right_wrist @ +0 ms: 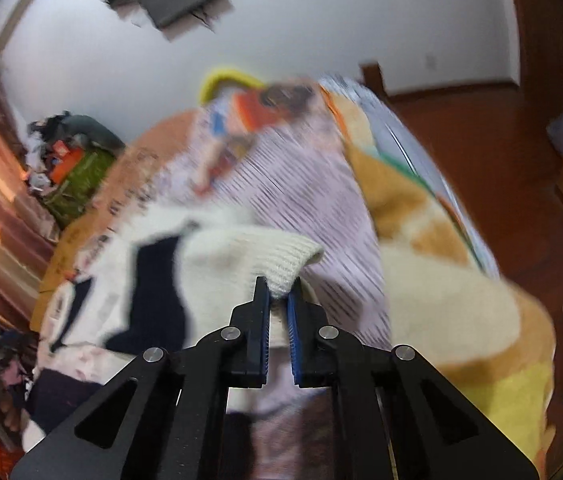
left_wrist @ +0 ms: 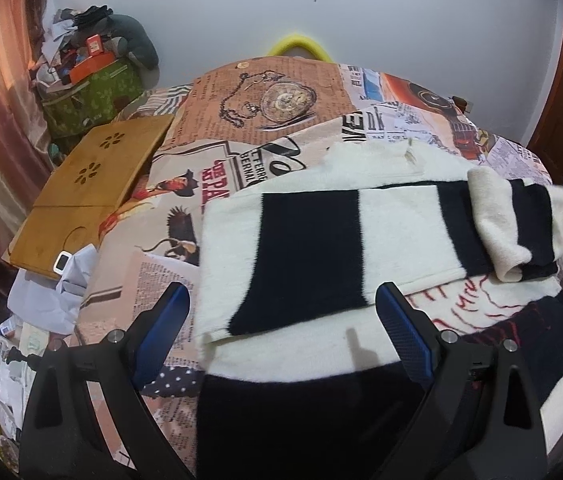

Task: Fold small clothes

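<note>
Judging by how the sweater (left_wrist: 321, 248) lay on the bed (left_wrist: 273, 120), folding was partly done: one sleeve (left_wrist: 305, 256) already lay flat across the body, while the other sleeve's cuff (right_wrist: 281, 264) was pinched in the right gripper (right_wrist: 279, 300), its jaws clamped almost together on the ribbed edge. That sleeve looked to be mid-fold; the body fold seemed left to do. The left gripper (left_wrist: 281, 312) hung wide open above the near part of the sweater, holding nothing. The knit was fuzzy and soft, in broad cream and black bands, with a ribbed cuff. The bed cover was a smooth printed fabric; a flat wooden board (left_wrist: 93, 188) rested on its far left side.
</note>
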Demonstrator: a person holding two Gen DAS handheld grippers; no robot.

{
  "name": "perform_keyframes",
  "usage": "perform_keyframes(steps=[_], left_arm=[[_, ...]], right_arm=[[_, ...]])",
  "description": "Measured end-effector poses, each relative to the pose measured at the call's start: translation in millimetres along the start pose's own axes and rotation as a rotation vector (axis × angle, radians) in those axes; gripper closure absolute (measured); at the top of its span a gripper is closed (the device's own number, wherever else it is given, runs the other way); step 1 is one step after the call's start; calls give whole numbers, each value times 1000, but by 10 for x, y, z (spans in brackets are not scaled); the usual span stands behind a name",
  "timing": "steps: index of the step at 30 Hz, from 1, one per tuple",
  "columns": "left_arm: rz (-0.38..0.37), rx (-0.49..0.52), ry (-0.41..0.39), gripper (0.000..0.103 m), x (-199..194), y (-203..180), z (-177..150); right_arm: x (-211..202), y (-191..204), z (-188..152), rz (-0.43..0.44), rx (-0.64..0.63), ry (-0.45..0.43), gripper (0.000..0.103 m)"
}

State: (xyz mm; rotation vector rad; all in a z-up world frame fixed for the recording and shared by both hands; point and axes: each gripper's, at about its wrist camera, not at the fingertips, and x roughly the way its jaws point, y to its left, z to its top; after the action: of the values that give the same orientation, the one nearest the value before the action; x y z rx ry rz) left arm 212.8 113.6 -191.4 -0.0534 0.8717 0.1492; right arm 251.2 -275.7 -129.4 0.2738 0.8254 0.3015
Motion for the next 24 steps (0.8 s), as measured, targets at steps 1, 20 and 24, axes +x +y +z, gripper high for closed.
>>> perform_keyframes(steps=[1,20,24], left_arm=[[3,-4,0,8,7,26,-7],[-5,-119,14,8,-81,553,-246],[-13,-149,16,8,-92,614,-255]], right_arm=[[-71,129,69,18,-18,-25,96],[700,2548,134,449,-345,98,94],[663,2592,106,479,-356,120,90]])
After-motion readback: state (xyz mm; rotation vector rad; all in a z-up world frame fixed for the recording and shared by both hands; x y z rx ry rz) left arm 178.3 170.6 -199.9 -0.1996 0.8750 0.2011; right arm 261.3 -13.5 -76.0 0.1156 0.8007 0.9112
